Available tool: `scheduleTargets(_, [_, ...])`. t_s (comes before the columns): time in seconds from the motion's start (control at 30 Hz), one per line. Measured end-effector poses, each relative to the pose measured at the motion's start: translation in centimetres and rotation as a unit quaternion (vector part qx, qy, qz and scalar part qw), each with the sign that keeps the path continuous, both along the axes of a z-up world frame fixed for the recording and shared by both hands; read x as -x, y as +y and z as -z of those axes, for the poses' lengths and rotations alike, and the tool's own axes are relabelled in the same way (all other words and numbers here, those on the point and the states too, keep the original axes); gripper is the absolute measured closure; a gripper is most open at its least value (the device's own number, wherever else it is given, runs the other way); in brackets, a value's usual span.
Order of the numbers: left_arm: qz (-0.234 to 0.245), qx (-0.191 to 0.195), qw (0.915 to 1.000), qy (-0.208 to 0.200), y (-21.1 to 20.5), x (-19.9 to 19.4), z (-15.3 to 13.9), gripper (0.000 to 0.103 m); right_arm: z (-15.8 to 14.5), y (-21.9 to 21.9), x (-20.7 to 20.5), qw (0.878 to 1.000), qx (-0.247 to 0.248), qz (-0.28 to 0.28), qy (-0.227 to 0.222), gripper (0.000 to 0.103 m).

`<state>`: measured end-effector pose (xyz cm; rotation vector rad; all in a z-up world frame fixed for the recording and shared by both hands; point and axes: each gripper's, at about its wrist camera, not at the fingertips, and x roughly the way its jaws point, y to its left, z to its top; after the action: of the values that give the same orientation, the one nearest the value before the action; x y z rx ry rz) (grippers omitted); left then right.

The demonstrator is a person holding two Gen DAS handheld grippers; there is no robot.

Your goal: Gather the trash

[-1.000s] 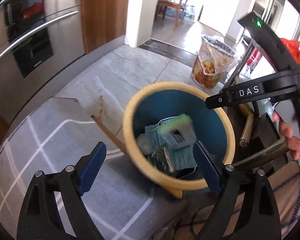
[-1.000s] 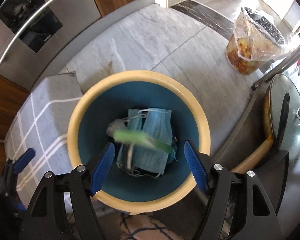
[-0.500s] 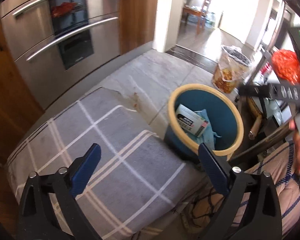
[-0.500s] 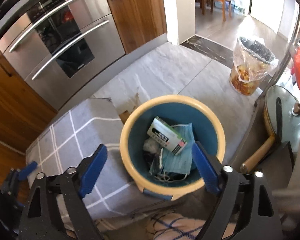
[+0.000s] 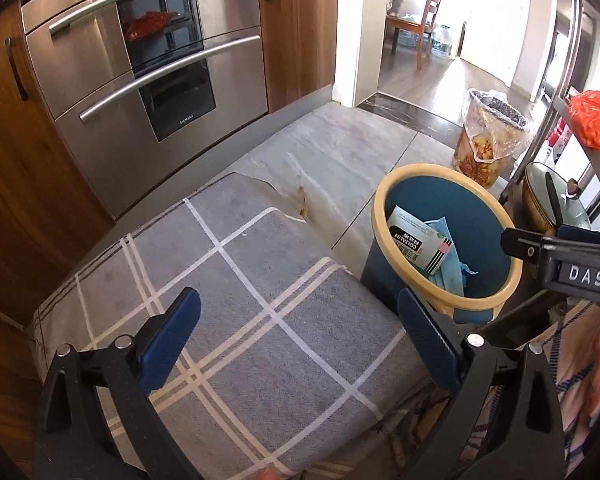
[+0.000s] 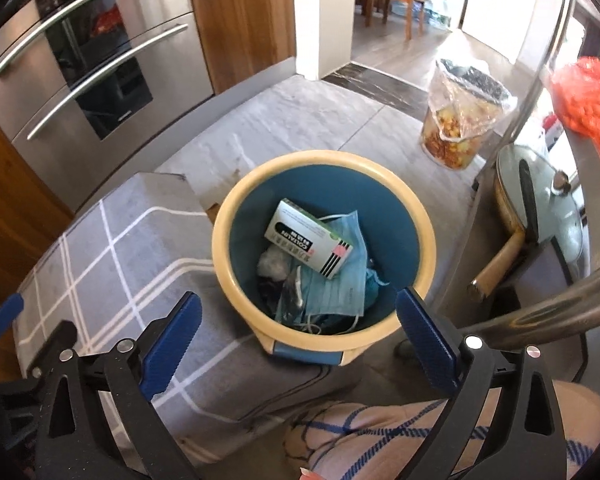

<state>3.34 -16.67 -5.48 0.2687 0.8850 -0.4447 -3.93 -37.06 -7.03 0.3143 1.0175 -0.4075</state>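
Observation:
A blue bin with a cream rim stands on the floor by a grey checked mat. Inside lie a white and black carton, blue face masks and a grey wad. My left gripper is open and empty, raised over the mat to the left of the bin. My right gripper is open and empty, above the bin's near rim. The right gripper's body shows at the right edge of the left wrist view.
A grey checked mat covers the floor. A steel oven front stands at the back left. A plastic-lined waste bin sits near the doorway. A lidded pan rests on a rack at right.
A carton dropped into the bin and now rests on the masks. Both grippers rose and pulled back from the bin; the left one swung left over the mat.

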Motion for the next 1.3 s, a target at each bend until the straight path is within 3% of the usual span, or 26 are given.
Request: scheduleTargets(1.3, [0.002, 0.000, 1.0000, 0.009, -0.08, 0.10, 0.49, 0.006, 0.13, 0.54, -0.21, 1.000, -0.001, -0.001, 0.005, 0.005])
